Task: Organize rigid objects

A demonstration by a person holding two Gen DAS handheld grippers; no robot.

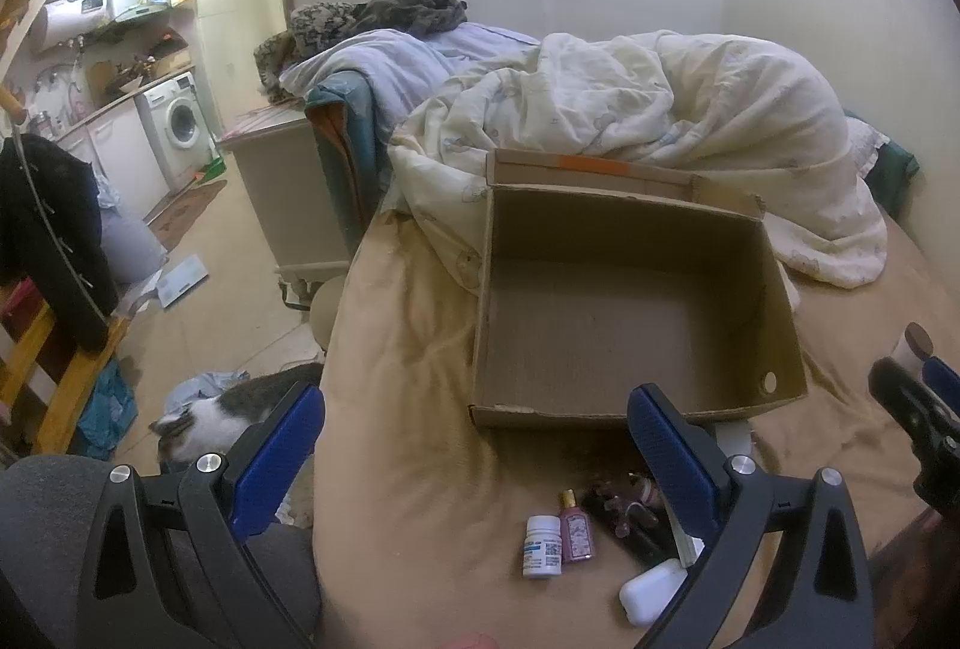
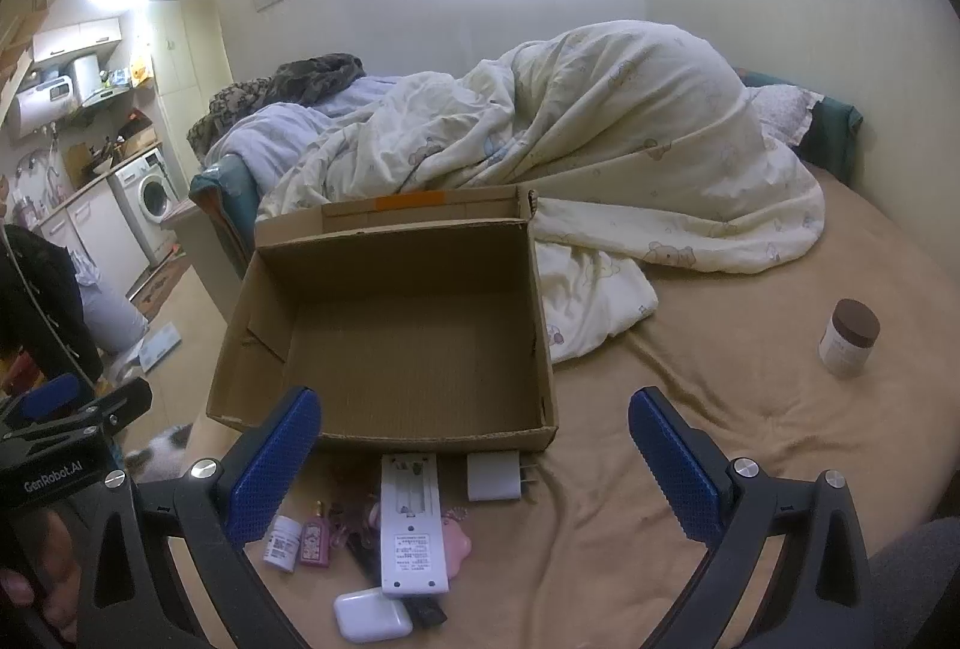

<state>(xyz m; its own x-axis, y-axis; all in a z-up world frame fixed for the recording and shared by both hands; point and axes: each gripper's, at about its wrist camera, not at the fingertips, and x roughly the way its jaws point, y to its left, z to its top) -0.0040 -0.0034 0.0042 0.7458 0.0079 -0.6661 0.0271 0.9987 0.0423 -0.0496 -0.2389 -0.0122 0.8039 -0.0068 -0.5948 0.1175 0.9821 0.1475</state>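
An open, empty cardboard box [image 1: 630,301] [image 2: 396,331] sits on the tan bed. In front of it lie a white pill bottle [image 2: 283,544] [image 1: 542,547], a small pink perfume bottle [image 2: 316,541] [image 1: 575,532], a white remote lying face down [image 2: 411,523], a white charger plug [image 2: 495,476], a white earbud case [image 2: 372,615] [image 1: 651,589] and a pink item [image 2: 457,541]. A brown-lidded jar [image 2: 849,337] [image 1: 912,346] stands apart at the right. My left gripper [image 1: 474,445] is open above the small items. My right gripper [image 2: 474,445] is open and empty in front of the box.
A rumpled cream duvet [image 2: 600,138] fills the bed behind the box. A cat [image 1: 222,421] lies on the floor by the bed's left edge. A white cabinet [image 1: 288,193], a washing machine [image 1: 180,126] and a chair with a black jacket [image 1: 48,229] stand at the left.
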